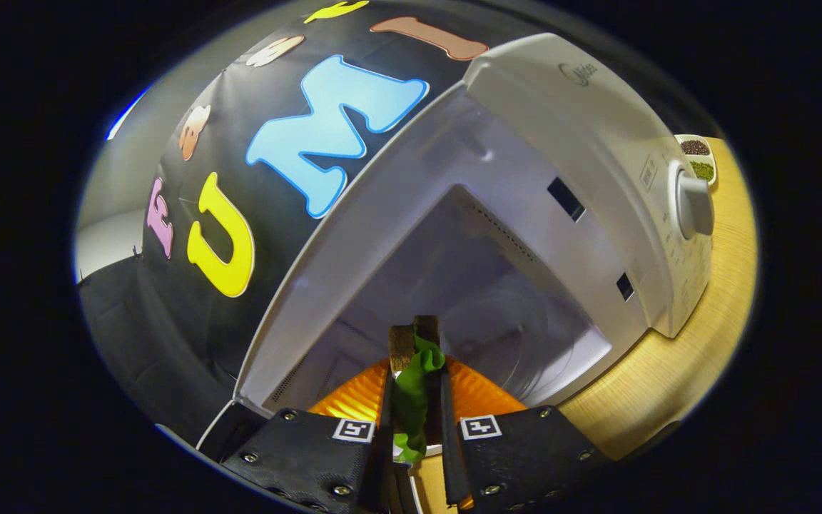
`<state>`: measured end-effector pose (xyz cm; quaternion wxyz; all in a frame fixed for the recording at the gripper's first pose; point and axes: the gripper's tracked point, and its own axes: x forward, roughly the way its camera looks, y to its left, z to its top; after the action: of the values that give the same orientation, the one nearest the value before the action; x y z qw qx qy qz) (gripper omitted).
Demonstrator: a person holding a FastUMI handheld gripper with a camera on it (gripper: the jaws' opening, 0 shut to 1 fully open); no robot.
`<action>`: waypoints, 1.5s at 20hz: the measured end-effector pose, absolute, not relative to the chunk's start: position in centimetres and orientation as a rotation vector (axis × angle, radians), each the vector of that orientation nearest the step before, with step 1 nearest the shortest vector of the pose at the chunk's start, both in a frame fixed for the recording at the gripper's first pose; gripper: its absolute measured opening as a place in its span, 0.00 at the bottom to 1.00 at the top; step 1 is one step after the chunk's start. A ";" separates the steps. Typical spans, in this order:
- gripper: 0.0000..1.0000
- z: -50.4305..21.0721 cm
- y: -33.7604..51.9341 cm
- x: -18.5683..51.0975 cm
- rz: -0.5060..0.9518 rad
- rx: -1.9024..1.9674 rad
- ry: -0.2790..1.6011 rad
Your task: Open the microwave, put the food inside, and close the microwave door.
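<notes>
Tongs (414,428) clenched on the food (414,385): a sandwich-like piece w/ brown bread slices and a green leaf hanging out, held edge-on between both fingers. Just under and around the food sits an orange ribbed plate (479,392); can't tell if the food rests on it or hangs just above it. Plate looks to be at the mouth of the microwave (561,185), whose cavity stands open ahead of the tongs; door is swung out of sight, so step 1 looks done and step 2 is in hand.

Risks from here, as I judge them:
- Leaf is loose and droops toward the fingers; it could catch on a finger on release and drag out, or pull the food off the plate.
- Grip is on thin edges of bread; squeeze too hard = crushed, too light = it tips or slides as it goes in.
- View is tilted a lot vs. the microwave; if the food goes down at that angle it may land on the plate rim and roll off.
- Plate seems near the cavity's front lip; a nudge from the tongs might push it askew or partly out, and then the door would hit it on closing.
- Cavity side walls are close to the fingers; backing out wide could knock them.

Beyond the microwave, on the wooden tabletop (668,371), a small dish of grains (698,158) stands well apart, no bother.
</notes>
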<state>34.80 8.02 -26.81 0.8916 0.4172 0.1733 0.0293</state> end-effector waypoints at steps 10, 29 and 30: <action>0.79 -28.8 5.8 34.7 -0.016 0.475 0.381; 0.97 -13.4 4.9 15.1 0.109 0.166 0.227; 0.97 -12.4 5.4 14.0 0.123 0.160 0.213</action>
<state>13.97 5.36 -12.45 0.9893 0.0795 0.1062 0.0614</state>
